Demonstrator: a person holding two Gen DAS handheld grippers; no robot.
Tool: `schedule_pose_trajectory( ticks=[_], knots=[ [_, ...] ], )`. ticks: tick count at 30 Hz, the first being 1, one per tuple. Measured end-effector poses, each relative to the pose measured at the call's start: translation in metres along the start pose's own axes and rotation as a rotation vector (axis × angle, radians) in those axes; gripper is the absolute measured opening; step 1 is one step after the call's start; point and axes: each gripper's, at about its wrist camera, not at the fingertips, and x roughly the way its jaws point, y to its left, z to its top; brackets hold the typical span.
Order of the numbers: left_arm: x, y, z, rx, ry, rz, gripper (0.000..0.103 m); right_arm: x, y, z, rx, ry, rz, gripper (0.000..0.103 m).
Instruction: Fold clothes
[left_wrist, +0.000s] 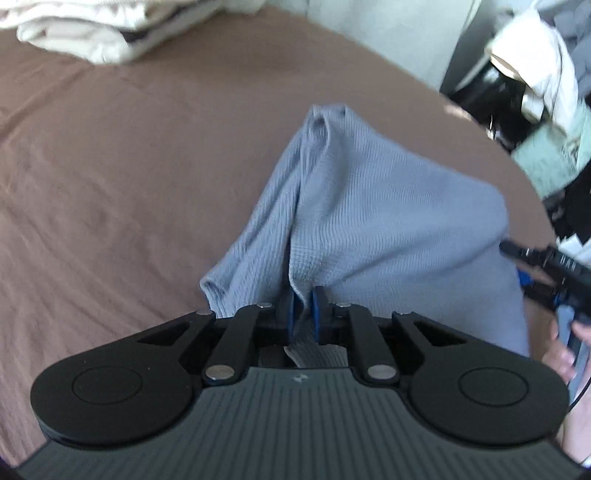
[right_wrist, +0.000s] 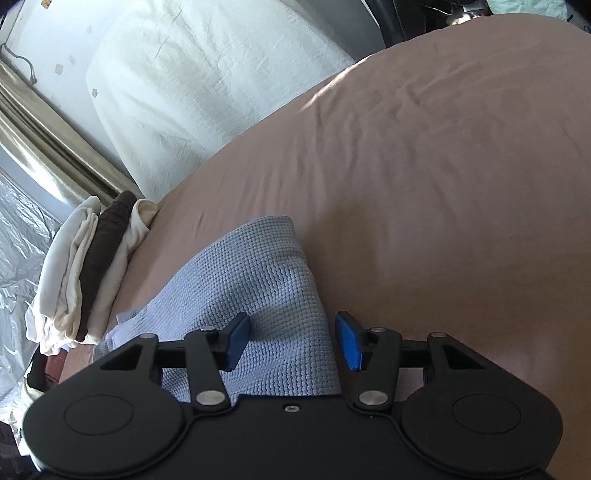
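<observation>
On bed (left_wrist: 110, 177), near its right edge: blue garment (left_wrist: 369, 221) half-lifted. Your left gripper (left_wrist: 303, 314) jaws pinch bunched edge; right gripper (right_wrist: 291, 341) jaws spread, straddling cloth, no grip. Mid-fold. Next: close right on edge, carry both across evenly.

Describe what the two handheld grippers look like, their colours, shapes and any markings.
Both match. The left gripper and right gripper each have a black body with two round lobes, angled black linkage bars pinned with silver rivets, and blue pads lining the jaws. The left one's top cover is ribbed grey with a small pale mark; the right one's is plain black with one screw.
</observation>
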Motion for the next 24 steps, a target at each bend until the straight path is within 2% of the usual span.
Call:
schedule_pose_trajectory(
  ticks=[1,2,3,4,6,8,9,11,13,15,17,18,19,20,23,24],
  knots=[
    [-0.006,-0.002,0.000,0.022,-0.039,0.008,0.012,0.000,0.000,0.000,0.000,-0.001,0.006,0.057],
    [-0.014,-0.002,0.000,0.033,-0.095,-0.019,0.012,0.000,0.000,0.000,-0.001,-0.001,0.010,0.057],
    [-0.022,-0.001,0.000,0.021,-0.149,-0.080,0.018,0.000,0.000,0.000,-0.002,0.000,0.011,0.057],
    [-0.026,0.000,0.003,0.008,-0.177,-0.119,0.030,0.001,0.000,0.000,-0.005,0.001,0.010,0.057],
    [-0.030,0.000,0.012,-0.011,-0.215,-0.174,0.047,0.002,0.001,-0.002,-0.020,0.003,0.003,0.057],
    [-0.028,-0.001,0.021,-0.028,-0.229,-0.206,0.048,0.002,0.002,-0.004,-0.038,0.005,-0.004,0.057],
    [-0.021,-0.002,0.026,-0.035,-0.215,-0.200,0.049,0.001,0.004,-0.005,-0.051,0.006,-0.009,0.057],
    [-0.007,-0.003,0.035,-0.049,-0.187,-0.190,0.058,-0.001,0.010,-0.005,-0.087,0.009,-0.015,0.057],
    [0.010,-0.009,0.041,-0.021,-0.179,-0.118,0.064,-0.002,0.015,-0.005,-0.123,0.008,-0.024,0.057],
    [0.020,-0.016,0.044,0.055,-0.194,-0.035,0.067,-0.002,0.015,-0.005,-0.129,0.017,-0.025,0.058],
    [0.028,-0.025,0.048,0.141,-0.182,-0.007,0.061,-0.002,0.013,-0.004,-0.108,0.027,-0.004,0.059],
    [0.033,-0.031,0.051,0.184,-0.169,-0.003,0.022,-0.003,0.011,-0.003,-0.097,0.029,0.005,0.059],
    [0.039,-0.038,0.054,0.239,-0.142,0.015,0.003,-0.003,0.009,-0.002,-0.086,0.030,0.012,0.059],
    [0.041,-0.046,0.057,0.286,-0.133,0.043,0.004,-0.004,0.008,-0.001,-0.076,0.031,0.019,0.059],
    [0.030,-0.072,0.059,0.456,-0.230,0.114,0.004,-0.003,0.001,0.000,-0.034,0.037,0.039,0.059],
    [0.029,-0.075,0.062,0.473,-0.241,0.133,0.004,-0.003,0.000,0.000,-0.025,0.040,0.042,0.059]
  ],
)
